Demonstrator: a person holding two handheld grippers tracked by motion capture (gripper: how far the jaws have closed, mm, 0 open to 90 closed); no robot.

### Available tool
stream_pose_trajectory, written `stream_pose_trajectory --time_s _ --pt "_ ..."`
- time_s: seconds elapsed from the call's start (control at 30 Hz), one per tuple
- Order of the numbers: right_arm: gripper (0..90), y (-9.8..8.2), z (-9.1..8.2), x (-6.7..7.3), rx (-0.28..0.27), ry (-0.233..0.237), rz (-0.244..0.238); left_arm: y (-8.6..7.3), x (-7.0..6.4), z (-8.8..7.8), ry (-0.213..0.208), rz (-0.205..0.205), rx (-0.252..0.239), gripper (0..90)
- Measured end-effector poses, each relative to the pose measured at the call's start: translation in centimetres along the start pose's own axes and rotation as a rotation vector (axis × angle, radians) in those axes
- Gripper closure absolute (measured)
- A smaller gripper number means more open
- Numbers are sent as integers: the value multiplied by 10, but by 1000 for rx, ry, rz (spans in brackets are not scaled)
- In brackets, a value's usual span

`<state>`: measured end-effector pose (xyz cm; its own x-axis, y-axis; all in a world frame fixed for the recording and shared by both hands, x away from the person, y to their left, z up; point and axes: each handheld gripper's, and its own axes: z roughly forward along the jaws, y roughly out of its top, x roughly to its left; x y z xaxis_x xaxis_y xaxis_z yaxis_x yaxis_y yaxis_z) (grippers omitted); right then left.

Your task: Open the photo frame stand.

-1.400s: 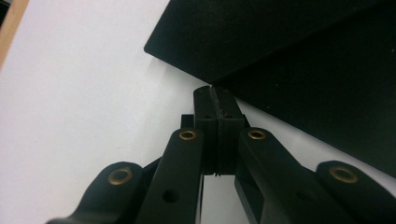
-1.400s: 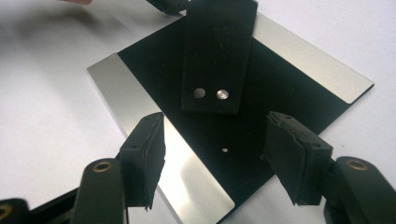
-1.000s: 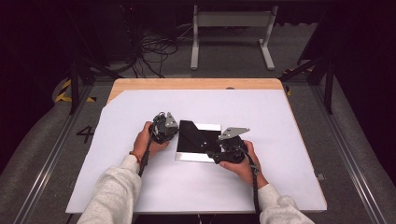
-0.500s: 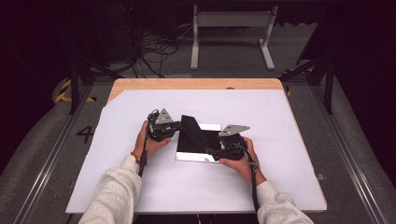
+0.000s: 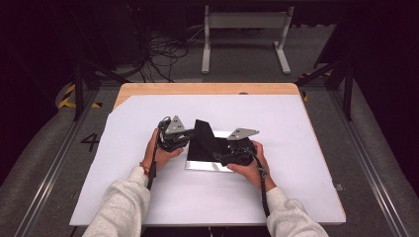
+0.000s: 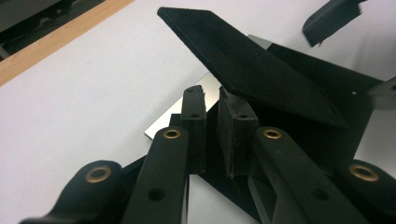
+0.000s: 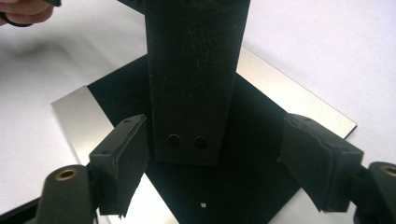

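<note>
A person at a table (image 5: 316,197) worked two grippers around a black flap (image 5: 203,134) that stood raised at a slant over a black sheet (image 5: 207,153), which lay on a silver plate (image 5: 207,166) near the middle of the white tabletop. The left gripper (image 5: 185,140), held in the left hand (image 5: 160,150), sat just left of the flap; in the left gripper view its jaws stood nearly together, their pads at the flap's (image 6: 252,70) lower edge, one pad (image 6: 236,130) touching the underside, though whether they truly pinched that edge could not be told. In that view the flap rose up and away from the jaws, over the sheet (image 6: 322,88) and a strip of the plate (image 6: 161,128). The right gripper (image 5: 222,154), in the right hand (image 5: 247,165), rested at the sheet's right side. Its jaws had just been opening and stood wide apart in the right gripper view, with the flap's (image 7: 194,70) end between them, clear of both pads (image 7: 123,161); two small holes marked that end. Beneath it lay the sheet (image 7: 252,140), set cornerwise on the plate (image 7: 77,116), bare metal showing at the corners. The left hand (image 7: 23,11) appeared at that view's top left. Both sleeves entered from the bottom of the high view.
</note>
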<state>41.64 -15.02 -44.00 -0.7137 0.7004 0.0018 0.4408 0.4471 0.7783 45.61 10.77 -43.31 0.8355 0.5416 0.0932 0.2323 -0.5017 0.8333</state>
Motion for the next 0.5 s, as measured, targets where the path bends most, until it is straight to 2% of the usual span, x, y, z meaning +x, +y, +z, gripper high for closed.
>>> stream_pose_trajectory --time_s 0.17,0.27,0.4,0.5 --pt "233 0 2 1 3 2 -4 2 -4 2 -19 3 1 810" --pt "230 1 4 2 8 3 -11 4 -10 6 -37 25 25 809" --pt "228 1 5 4 15 5 -17 5 -15 8 -46 34 34 804" --pt "227 1 5 4 18 4 -17 6 -17 9 -32 37 44 786"
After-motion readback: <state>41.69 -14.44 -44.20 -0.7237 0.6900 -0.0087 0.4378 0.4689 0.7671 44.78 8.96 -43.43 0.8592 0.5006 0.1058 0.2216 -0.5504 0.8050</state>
